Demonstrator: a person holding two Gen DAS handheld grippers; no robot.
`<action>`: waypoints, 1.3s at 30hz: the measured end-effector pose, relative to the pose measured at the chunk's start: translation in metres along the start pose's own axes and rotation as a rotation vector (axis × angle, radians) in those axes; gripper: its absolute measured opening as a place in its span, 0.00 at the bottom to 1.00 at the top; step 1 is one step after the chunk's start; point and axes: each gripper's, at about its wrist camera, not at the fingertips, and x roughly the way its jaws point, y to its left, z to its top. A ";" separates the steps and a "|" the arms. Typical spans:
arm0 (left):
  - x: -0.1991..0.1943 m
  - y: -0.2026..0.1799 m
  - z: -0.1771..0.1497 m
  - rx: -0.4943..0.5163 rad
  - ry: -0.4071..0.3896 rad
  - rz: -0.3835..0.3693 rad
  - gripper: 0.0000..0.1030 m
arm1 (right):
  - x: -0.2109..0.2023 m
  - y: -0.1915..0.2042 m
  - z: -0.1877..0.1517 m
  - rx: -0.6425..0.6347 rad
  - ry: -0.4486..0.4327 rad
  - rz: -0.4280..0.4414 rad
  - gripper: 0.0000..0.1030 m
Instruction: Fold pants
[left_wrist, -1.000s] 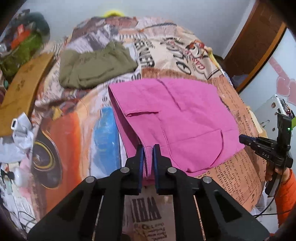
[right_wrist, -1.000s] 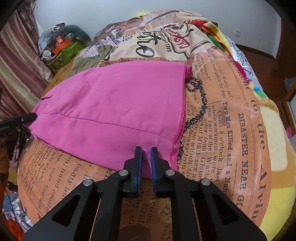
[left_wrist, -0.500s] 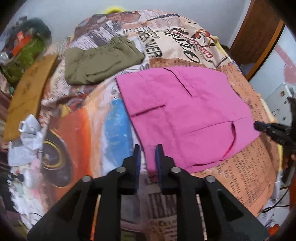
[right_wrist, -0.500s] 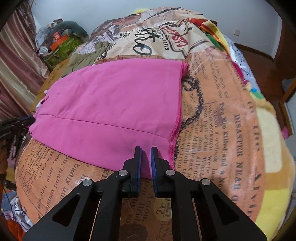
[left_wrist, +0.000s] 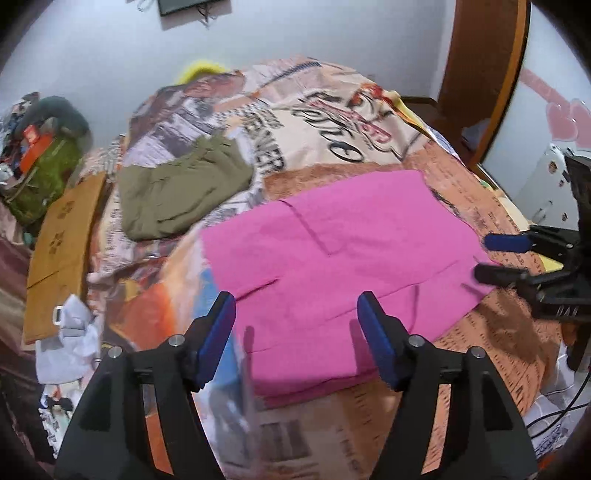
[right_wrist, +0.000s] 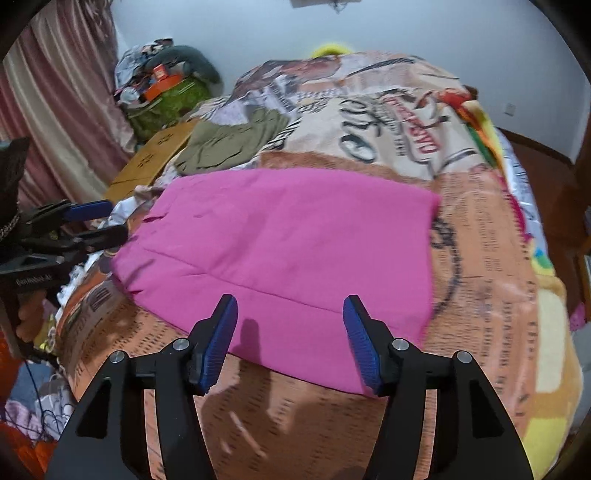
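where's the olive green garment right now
The crumpled olive green garment lies on the printed bedspread beyond the folded pink pants, toward the far left in both wrist views, beside the flat brown cardboard.

place: home bedroom | cues: bed with printed blanket (right_wrist: 480, 258), curtain (right_wrist: 66, 103), clothes pile (right_wrist: 166, 85)

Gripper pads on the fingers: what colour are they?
Blue, on black fingers. They show best in the right wrist view.
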 end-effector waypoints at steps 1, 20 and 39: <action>0.005 -0.004 0.001 0.002 0.009 -0.007 0.66 | 0.005 0.003 0.000 -0.003 0.008 0.011 0.54; 0.029 0.010 -0.024 -0.026 0.062 0.004 0.83 | 0.015 -0.014 -0.018 0.059 0.051 -0.033 0.55; 0.016 0.034 -0.026 -0.081 0.061 0.051 0.88 | -0.005 -0.045 -0.030 0.152 0.025 -0.084 0.60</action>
